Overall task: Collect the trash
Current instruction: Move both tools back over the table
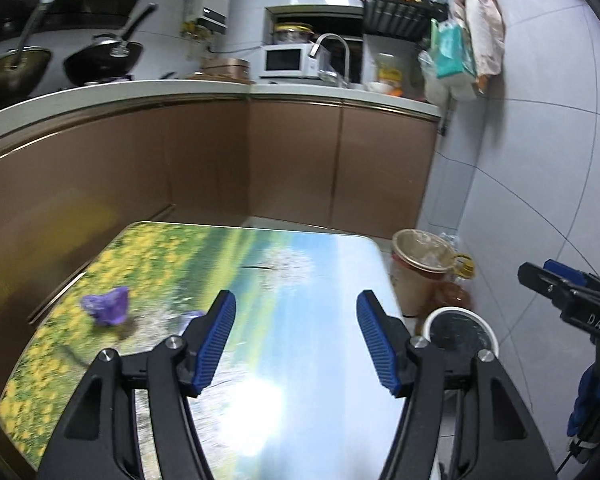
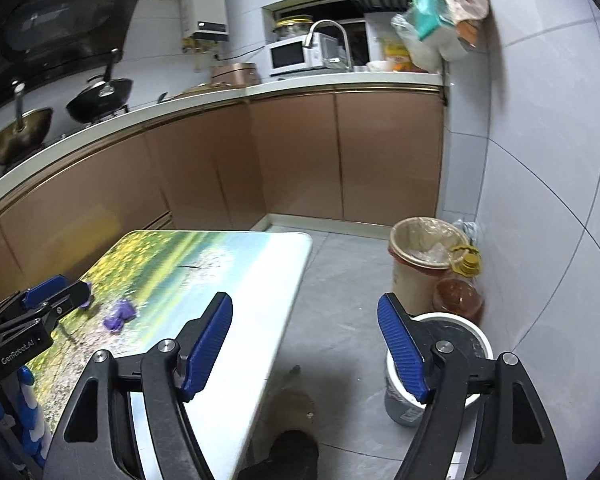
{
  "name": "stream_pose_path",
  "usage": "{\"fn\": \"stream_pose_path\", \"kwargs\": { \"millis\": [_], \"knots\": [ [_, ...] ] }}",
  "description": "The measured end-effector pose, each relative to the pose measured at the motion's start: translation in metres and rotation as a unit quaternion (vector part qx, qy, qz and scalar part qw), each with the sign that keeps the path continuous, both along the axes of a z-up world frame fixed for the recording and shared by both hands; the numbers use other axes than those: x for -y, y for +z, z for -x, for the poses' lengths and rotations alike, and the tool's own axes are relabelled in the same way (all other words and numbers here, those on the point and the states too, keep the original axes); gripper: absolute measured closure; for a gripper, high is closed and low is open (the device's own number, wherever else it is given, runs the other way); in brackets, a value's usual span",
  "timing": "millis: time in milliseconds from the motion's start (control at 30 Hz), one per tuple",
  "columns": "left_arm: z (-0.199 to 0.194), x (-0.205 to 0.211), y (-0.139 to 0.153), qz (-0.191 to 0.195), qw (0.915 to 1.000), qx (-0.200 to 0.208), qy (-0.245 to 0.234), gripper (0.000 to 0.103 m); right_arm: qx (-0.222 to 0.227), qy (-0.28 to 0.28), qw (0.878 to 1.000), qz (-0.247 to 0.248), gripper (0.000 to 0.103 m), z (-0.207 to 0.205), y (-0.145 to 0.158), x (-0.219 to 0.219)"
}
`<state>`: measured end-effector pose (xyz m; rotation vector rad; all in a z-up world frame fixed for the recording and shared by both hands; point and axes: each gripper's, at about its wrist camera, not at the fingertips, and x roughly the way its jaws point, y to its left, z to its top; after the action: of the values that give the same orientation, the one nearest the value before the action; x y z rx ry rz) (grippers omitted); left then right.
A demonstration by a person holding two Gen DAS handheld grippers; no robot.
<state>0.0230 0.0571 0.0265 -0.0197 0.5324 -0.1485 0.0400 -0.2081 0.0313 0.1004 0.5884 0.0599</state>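
Observation:
A crumpled purple scrap (image 1: 107, 306) lies on the left part of the printed table (image 1: 284, 272). A second purple scrap (image 1: 192, 315) shows just beside my left gripper's left finger. In the right wrist view one scrap (image 2: 119, 315) lies on the table (image 2: 240, 272) and another (image 2: 86, 303) peeks from behind the left gripper. My left gripper (image 1: 296, 340) is open and empty above the table. My right gripper (image 2: 305, 344) is open and empty, over the table's right edge and the floor. A white bucket (image 2: 456, 360) stands on the floor under the right finger; it also shows in the left wrist view (image 1: 460, 330).
A tan bin with a clear liner (image 2: 424, 260) stands by the wall, next to an oil jug (image 2: 460, 292). Brown cabinets (image 2: 292, 160) and a counter run behind the table. A dark shape (image 2: 288, 452) lies on the grey floor.

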Motion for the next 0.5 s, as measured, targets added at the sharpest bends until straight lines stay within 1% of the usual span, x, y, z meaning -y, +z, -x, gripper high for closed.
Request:
{"fn": "stream_pose_path", "kwargs": {
  "millis": [200, 500],
  "knots": [
    [0.028, -0.04, 0.004, 0.001, 0.9994, 0.016, 0.032, 0.042, 0.002, 0.023, 1.0, 0.014, 0.028, 0.011, 0.014, -0.034],
    [0.05, -0.098, 0.0, 0.011, 0.9972, 0.024, 0.071, 0.042, 0.009, 0.051, 0.998, 0.038, 0.028, 0.017, 0.031, -0.077]
  ]
}}
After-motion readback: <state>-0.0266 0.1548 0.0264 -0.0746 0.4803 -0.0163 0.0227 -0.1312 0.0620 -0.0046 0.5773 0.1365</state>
